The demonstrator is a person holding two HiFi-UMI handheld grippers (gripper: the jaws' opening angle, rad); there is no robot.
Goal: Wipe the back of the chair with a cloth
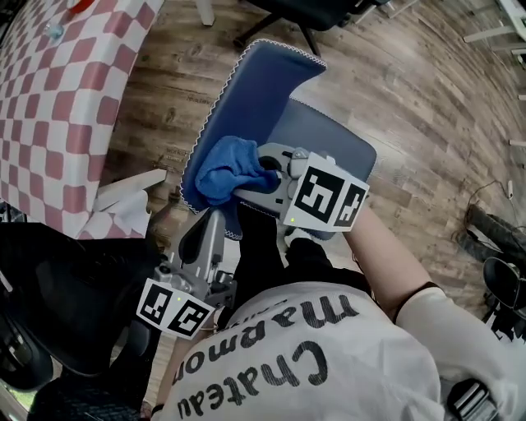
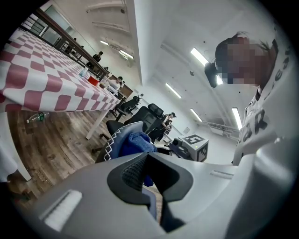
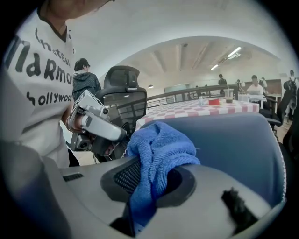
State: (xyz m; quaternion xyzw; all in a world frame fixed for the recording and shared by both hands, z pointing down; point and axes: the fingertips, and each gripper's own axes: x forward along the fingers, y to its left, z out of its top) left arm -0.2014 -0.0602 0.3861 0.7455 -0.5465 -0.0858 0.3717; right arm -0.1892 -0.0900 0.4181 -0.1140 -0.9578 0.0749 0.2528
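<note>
In the head view the chair's blue back (image 1: 255, 99), edged with white stitching, stands just ahead of me. A crumpled blue cloth (image 1: 223, 168) is pressed against its lower part. My right gripper (image 1: 265, 174) is shut on that cloth. In the right gripper view the cloth (image 3: 161, 149) bulges out between the jaws, in front of the chair back (image 3: 233, 144). My left gripper (image 1: 196, 237) hangs lower left of the cloth, apart from the chair, shut with nothing in it. In the left gripper view its jaws (image 2: 150, 179) are closed, and the cloth (image 2: 140, 142) lies beyond them.
A red-and-white checked table (image 1: 57, 99) fills the left side. The chair's grey-blue seat (image 1: 333, 140) lies to the right of the back. A black office chair base (image 1: 308, 16) stands at the top, another black chair (image 1: 49, 329) at lower left. The floor is wood (image 1: 411, 99).
</note>
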